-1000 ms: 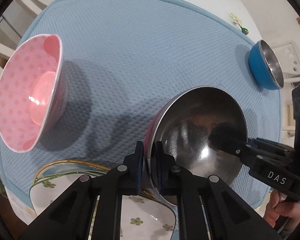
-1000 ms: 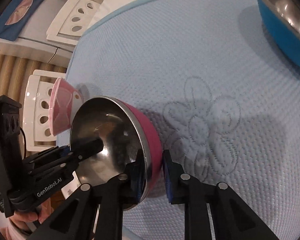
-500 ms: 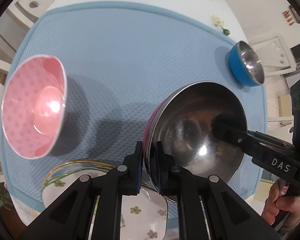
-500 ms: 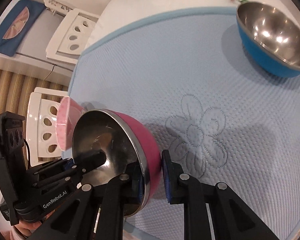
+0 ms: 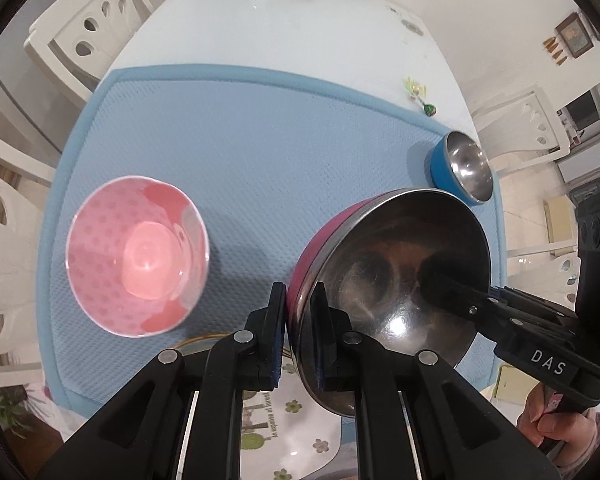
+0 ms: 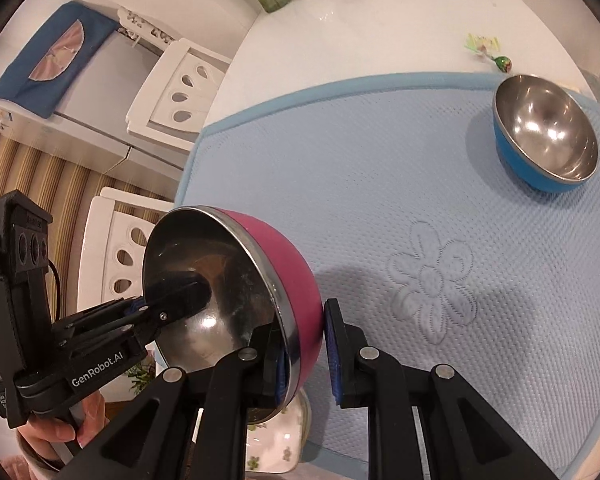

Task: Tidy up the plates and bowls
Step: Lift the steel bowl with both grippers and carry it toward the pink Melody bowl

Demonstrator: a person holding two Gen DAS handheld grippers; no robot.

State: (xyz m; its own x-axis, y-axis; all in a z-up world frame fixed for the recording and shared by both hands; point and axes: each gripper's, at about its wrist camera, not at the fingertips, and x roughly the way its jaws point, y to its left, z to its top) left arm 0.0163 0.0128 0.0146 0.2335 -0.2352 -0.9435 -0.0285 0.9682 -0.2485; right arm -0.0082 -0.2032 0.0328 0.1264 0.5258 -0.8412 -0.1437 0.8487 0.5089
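A magenta bowl [image 5: 396,276] with a steel inside hangs tilted in the air above the blue mat [image 5: 260,128]. My left gripper [image 5: 298,334] is shut on its near rim. My right gripper [image 6: 306,354] is shut on the opposite rim of the same bowl [image 6: 288,256]. Each view shows the other gripper's finger inside the bowl. A pink dotted bowl [image 5: 138,250] stands on the mat at the left. A blue steel-lined bowl [image 5: 462,170] stands at the mat's far right, also in the right wrist view [image 6: 544,154].
White flower-printed plates [image 5: 284,420] lie at the mat's near edge below the bowl. White chairs [image 5: 80,28] stand around the white table [image 5: 292,28]. A small candy [image 5: 550,110] lies beyond the mat. Vases and a red dish stand at the far end.
Both grippers have lifted the magenta bowl higher off the mat. The pink bowl and the blue bowl have not moved.
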